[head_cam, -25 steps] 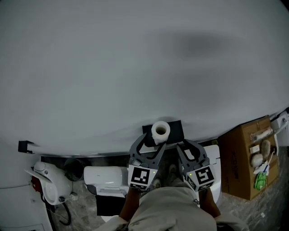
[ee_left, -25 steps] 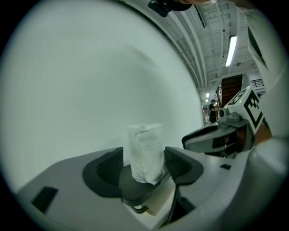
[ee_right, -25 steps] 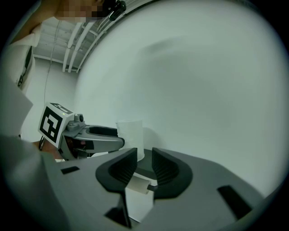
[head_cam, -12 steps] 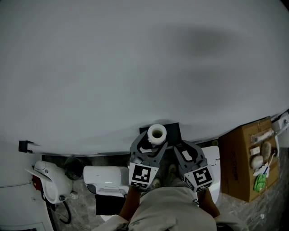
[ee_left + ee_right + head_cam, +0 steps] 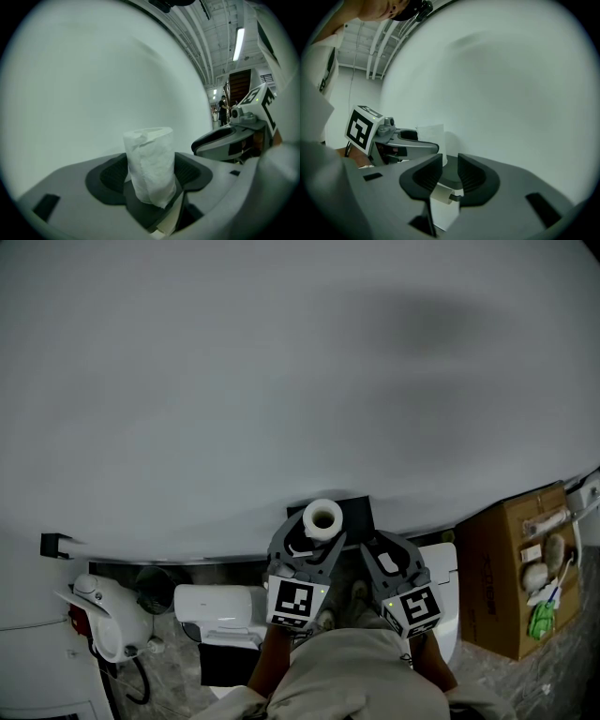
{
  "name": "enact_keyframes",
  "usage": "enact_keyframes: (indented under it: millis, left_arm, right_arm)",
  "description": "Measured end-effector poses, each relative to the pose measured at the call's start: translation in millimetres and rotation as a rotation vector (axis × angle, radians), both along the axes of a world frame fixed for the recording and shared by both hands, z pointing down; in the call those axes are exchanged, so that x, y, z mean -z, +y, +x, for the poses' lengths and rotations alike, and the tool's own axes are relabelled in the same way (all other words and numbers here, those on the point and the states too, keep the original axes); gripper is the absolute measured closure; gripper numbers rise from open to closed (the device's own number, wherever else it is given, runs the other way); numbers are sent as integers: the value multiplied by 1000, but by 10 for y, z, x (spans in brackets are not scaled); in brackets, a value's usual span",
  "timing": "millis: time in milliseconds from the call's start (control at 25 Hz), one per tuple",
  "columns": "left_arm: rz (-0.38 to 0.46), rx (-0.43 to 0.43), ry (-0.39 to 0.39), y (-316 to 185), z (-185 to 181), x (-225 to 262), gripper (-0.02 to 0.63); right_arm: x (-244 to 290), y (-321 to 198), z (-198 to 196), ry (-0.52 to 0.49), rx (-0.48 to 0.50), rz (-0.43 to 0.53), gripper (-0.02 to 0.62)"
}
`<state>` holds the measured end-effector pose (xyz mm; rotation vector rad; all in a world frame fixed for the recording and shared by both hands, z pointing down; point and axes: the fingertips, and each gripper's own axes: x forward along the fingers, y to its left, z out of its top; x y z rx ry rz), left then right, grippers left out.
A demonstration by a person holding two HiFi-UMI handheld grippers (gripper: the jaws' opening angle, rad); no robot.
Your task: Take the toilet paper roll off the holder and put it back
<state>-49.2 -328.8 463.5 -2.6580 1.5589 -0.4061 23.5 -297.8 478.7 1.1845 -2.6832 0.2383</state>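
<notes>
The roll [image 5: 322, 517] is seen standing on its end on the black holder [image 5: 358, 512], hole up, close to the wall [image 5: 281, 381]. No tilt is seen. Whether it is on a peg or just sat on top can't be told. A loose flap of paper is seen low on its front in the left gripper view.

The L gripper [image 5: 151, 172] is placed round the roll, w/ 1 jaw on each side, held wide apart. The roll is not squashed, so it is judged to be let go. The pads are just beside the paper, maybe brushing it. The put-back step is judged done or nearly done. Only the pull-away is left.

The R gripper [image 5: 450, 174] is held just to the right of the L one, near the holder. Its 2 jaws are set apart by a small gap & nothing is gripped by them.

What could go wrong:
- The roll could be knocked over if the L gripper is pulled back crooked, bc 1 pad would be dragged along its side. A straight pull-back is needed.
- The loose flap could be caught on a ribbed pad & paper could be pulled off.
- If the roll is only sat on top, it could be tipped off by a small bump, e.g. from the R gripper, & dropped to the floor [image 5: 567, 657].
</notes>
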Motion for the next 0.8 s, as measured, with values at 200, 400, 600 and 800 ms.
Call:
enact_keyframes:
  millis: [200, 400, 600, 800]
  left_arm:
    - [-2, -10, 1, -13, -5, 9, 302]
    - [1, -7, -1, -22, -7, -2, 304]
    - [10, -11, -9, -21, 8, 25, 304]
    - [24, -15, -5, 8, 2, 60, 304]
  right_arm:
    - [10, -6, -12, -1, 0, 3, 497]
    - [5, 0, -4, 0, -4, 10, 497]
    - [32, 20, 34, 1, -18, 16, 497]
    - [69, 57, 59, 0, -35, 36, 497]
